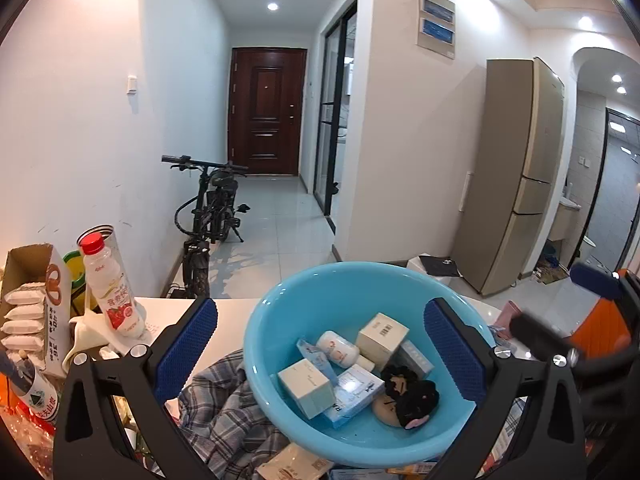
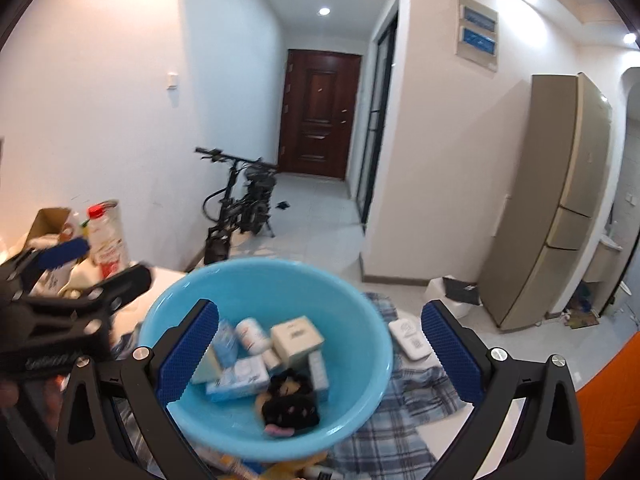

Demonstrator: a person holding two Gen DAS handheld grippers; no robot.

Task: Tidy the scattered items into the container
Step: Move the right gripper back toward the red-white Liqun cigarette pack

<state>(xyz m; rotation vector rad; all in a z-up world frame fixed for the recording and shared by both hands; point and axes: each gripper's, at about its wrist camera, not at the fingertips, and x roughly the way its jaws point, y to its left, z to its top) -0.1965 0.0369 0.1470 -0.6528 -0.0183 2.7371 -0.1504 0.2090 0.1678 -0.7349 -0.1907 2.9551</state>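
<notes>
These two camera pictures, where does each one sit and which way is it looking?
Left wrist view: sits on the left tool, looking along its open blue-padded fingers at the blue basin; the right tool shows blurred at its right edge.
Right wrist view: sits on the right tool, also open, over the basin; the left tool shows at its left.
Both share the basin, bicycle, brown door and fridge.

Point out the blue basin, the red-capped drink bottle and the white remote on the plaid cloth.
blue basin (image 1: pixel 320 280), left wrist view, far inner wall.
red-capped drink bottle (image 1: pixel 114 292), left wrist view, label area.
white remote (image 2: pixel 410 338), right wrist view, top face.
</notes>
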